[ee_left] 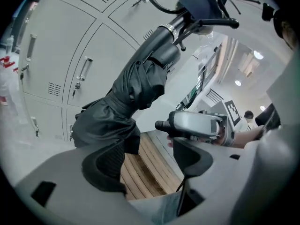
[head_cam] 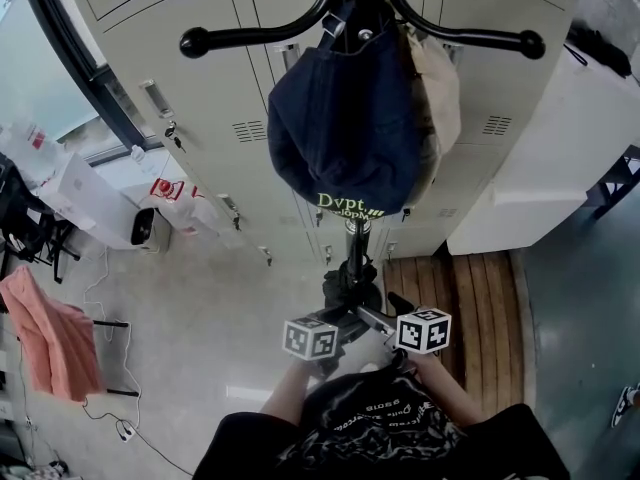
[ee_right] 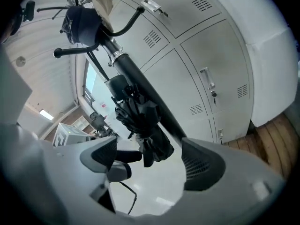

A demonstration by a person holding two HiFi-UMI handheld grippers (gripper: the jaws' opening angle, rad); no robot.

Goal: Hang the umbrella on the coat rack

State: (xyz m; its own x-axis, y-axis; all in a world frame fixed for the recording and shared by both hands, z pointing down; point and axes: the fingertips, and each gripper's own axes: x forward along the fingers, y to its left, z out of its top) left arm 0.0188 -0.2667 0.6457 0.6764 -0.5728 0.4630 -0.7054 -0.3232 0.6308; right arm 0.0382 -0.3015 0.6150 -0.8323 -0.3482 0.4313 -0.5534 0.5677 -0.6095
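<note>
Folded black umbrella (ee_right: 140,121) close beside coat rack (head_cam: 357,243) pole. Left gripper (ee_left: 145,156) spread, right gripper (ee_right: 150,156) spread wide, pinching nothing.

The coat rack (head_cam: 250,36) runs off the head view's upper edge, and a dark bag (head_cam: 345,118) hides its upper pole.

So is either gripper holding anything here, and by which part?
Nothing is held: left gripper and right gripper both stand open, the folded umbrella ahead of their jaws, ungripped.
</note>
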